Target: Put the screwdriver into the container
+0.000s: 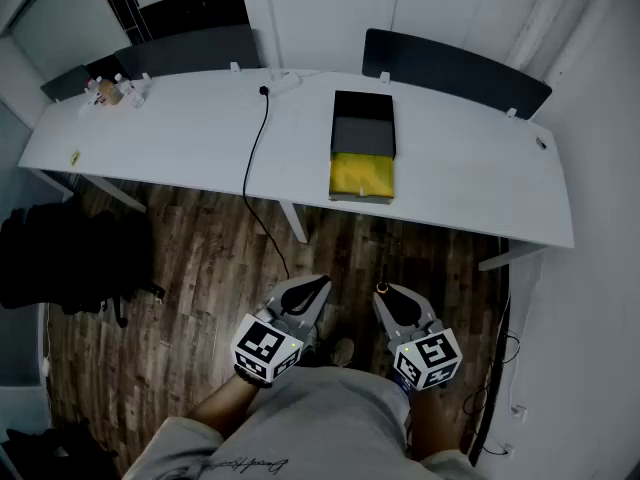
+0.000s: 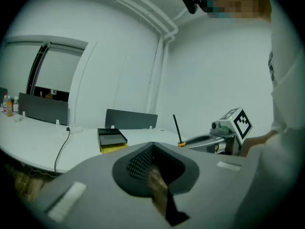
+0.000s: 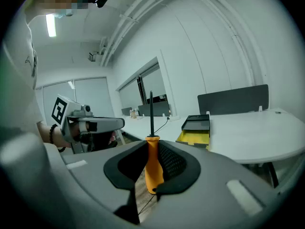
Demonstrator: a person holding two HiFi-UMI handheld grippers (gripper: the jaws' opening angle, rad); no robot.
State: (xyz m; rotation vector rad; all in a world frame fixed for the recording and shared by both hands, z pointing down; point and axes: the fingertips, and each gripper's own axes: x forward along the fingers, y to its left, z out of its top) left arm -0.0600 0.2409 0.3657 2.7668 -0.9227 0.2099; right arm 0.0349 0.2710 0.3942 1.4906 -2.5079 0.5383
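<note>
An orange-handled screwdriver [image 3: 153, 162] with a dark shaft stands upright between the jaws of my right gripper [image 3: 151, 146], which is shut on the handle. In the head view the right gripper [image 1: 385, 291] hovers over the wooden floor, well short of the table, with the screwdriver [image 1: 381, 288] at its tip. The left gripper [image 1: 317, 282] is beside it, shut and empty; its jaw tips meet in the left gripper view [image 2: 152, 144], which also shows the screwdriver [image 2: 177, 129]. The container [image 1: 362, 148], black at the back and yellow at the front, lies on the white table [image 1: 180, 138], also seen as the container [image 2: 112, 140] and the container [image 3: 195, 129].
A black cable [image 1: 256, 158] runs across the table and down to the floor. Small bottles [image 1: 110, 90] stand at the table's far left. Dark panels [image 1: 455, 68] line its back edge. A black bag [image 1: 60, 263] sits on the floor at left. Table legs [image 1: 293, 220] stand ahead.
</note>
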